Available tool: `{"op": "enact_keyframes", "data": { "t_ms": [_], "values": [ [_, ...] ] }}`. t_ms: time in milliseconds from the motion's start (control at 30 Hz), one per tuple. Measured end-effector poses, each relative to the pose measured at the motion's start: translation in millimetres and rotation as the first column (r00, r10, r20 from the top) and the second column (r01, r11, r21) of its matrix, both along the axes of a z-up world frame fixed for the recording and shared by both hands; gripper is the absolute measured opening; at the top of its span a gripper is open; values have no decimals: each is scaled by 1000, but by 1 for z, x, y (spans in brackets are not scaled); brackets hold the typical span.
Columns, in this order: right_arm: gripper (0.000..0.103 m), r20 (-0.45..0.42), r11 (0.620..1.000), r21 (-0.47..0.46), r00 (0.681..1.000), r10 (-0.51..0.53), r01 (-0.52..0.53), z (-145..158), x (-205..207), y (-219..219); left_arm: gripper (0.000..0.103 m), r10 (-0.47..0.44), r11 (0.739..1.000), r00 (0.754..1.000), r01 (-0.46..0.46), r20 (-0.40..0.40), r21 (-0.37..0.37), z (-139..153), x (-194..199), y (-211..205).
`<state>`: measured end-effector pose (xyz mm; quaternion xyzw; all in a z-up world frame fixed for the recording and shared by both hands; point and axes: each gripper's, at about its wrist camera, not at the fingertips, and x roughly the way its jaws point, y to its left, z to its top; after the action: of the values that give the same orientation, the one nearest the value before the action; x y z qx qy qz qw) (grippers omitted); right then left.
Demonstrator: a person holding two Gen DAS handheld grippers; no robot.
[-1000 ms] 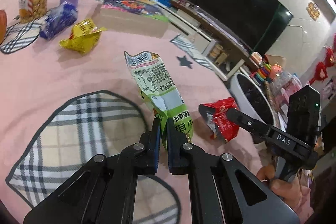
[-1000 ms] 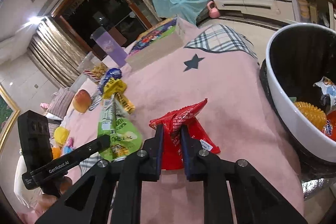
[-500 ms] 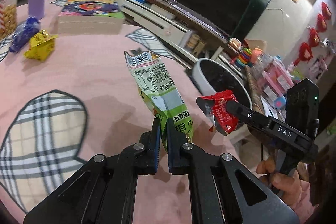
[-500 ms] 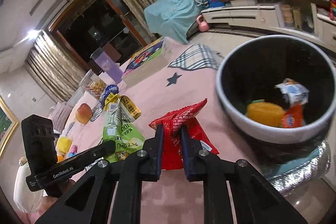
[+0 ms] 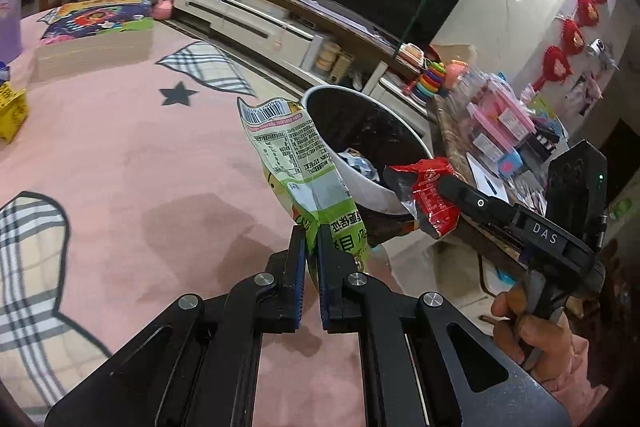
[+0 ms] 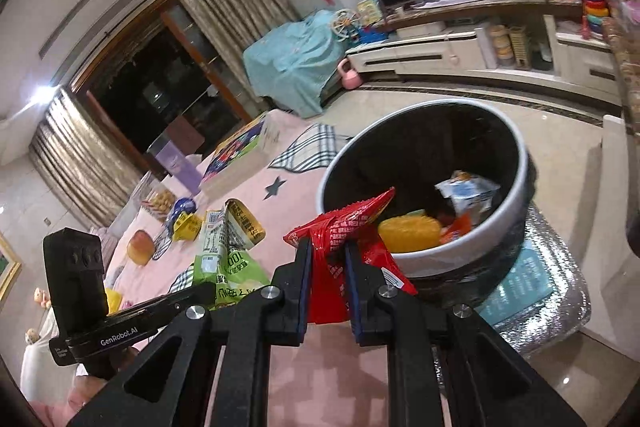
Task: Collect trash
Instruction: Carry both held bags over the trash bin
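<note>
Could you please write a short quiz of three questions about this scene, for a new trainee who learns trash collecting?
1. True or false: the left tongs are shut on the green wrapper.
2. Which colour is the wrapper in the right tongs? A) blue B) red C) yellow
3. Fill the gap: the white bin beside the pink mat already holds an orange item and a ____ packet.

Key
1. True: both pads pinch its lower end.
2. B: the red wrapper stands between the pads.
3. White and blue packet, seen in the right wrist view.
</note>
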<state>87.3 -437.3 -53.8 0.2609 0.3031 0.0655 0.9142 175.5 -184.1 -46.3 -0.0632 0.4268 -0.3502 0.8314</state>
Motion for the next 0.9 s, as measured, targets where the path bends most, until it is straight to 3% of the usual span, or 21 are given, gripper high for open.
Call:
{"op": "enact_keyframes", "data": {
  "t_ms": [900],
  "values": [
    [15, 7, 995, -19, 996, -93, 93, 1, 20, -51, 5, -111, 994, 994, 111, 13, 2, 19, 31, -83]
  ]
}}
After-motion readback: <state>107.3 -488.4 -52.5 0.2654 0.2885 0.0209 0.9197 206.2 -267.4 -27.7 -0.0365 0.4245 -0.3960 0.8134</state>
